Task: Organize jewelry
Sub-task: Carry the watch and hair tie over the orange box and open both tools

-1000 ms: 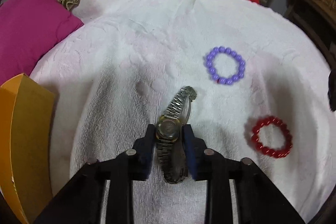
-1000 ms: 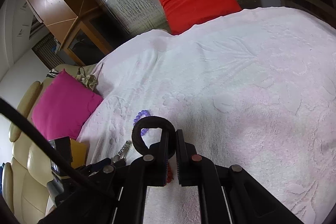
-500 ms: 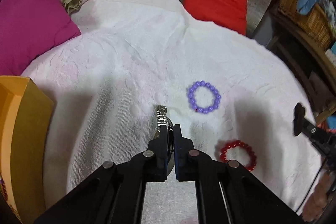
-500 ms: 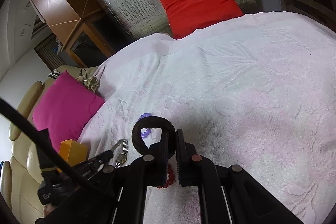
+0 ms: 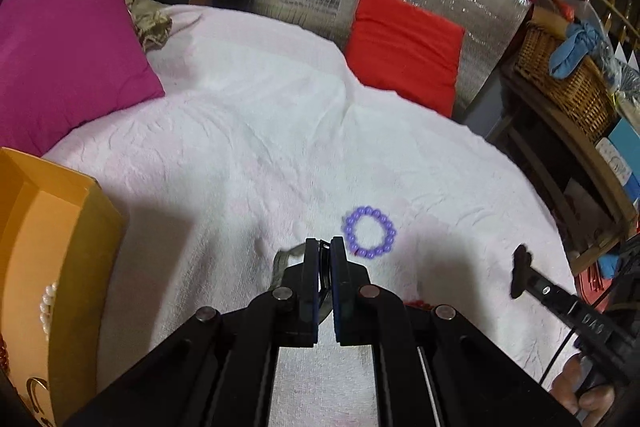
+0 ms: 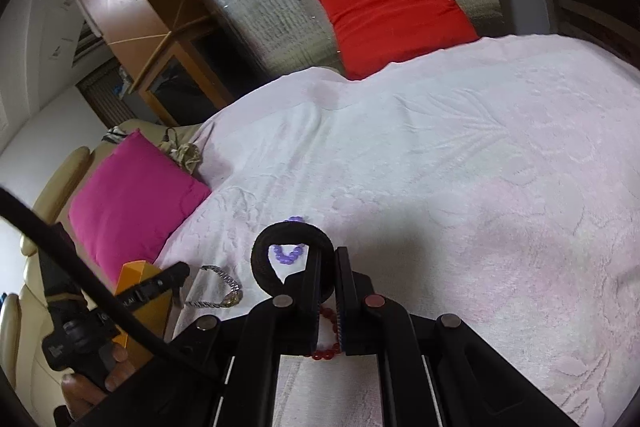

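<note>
**Both tools clamped, watch off the cloth**

Now the left tool has its jaws pressed together on the metal watch, whose band hangs in a loop below and to one side of the pads, clear of the white cloth. In the left wrist view only a grey sliver of the band shows beside the left finger, somewhat blurred. Seen from the right wrist view, the watch dangles just beside the orange box, which stands at the cloth's edge near the pink cushion.

Likewise the right tool is closed, pinching a black ring-shaped band that stands up in a loop above its left finger. In the left wrist view that tool appears at the right edge, held by a hand.

On the cloth lie two bead bracelets. A purple one rests flat just beyond the left tool's tips; a red one lies nearer, mostly hidden behind the right tool's fingers. Inside the orange box a strand of white pearls is visible against its inner wall. A red cushion leans against a silver panel at the far side.
</note>
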`<state>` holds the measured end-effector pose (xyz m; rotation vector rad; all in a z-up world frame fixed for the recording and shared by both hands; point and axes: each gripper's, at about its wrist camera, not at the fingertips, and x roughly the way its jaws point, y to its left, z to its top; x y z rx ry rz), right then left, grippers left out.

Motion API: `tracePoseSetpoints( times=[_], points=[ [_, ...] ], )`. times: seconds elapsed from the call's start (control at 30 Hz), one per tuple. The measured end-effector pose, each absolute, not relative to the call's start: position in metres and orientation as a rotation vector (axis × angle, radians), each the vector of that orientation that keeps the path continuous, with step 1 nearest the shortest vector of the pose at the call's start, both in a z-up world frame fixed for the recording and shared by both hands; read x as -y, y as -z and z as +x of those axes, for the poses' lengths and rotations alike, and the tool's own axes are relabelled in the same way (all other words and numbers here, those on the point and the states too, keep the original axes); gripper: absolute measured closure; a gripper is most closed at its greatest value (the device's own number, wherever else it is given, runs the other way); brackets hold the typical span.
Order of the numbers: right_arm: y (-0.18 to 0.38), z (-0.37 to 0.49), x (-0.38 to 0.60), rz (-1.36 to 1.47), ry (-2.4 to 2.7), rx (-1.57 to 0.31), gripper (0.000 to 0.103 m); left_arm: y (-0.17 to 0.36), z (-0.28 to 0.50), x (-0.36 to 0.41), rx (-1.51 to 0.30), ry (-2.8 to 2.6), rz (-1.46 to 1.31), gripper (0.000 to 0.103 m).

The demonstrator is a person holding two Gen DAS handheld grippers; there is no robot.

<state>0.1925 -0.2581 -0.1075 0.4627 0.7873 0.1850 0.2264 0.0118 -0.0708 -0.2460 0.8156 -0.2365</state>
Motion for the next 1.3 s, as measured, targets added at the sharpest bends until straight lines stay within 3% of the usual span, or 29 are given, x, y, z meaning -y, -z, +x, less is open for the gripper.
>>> tracePoseSetpoints(
  times=[0.67,1.13,1.3],
  points=[
    [0.093,0.180,0.195,0.372,-0.333,-0.771,0.096,-0.012,0.179,-0.046,-0.575,0.178,-0.305,0.098],
    [0.066,0.182,0.110,0.364,-0.490,-0.779,0.096,-0.065,0.129,-0.165,-0.430,-0.143,-0.437,0.098],
    [0.052,0.202,0.051,0.293,-0.570,-0.821,0.096,-0.060,0.127,-0.207,-0.400,-0.249,-0.521,0.098]
  ],
)
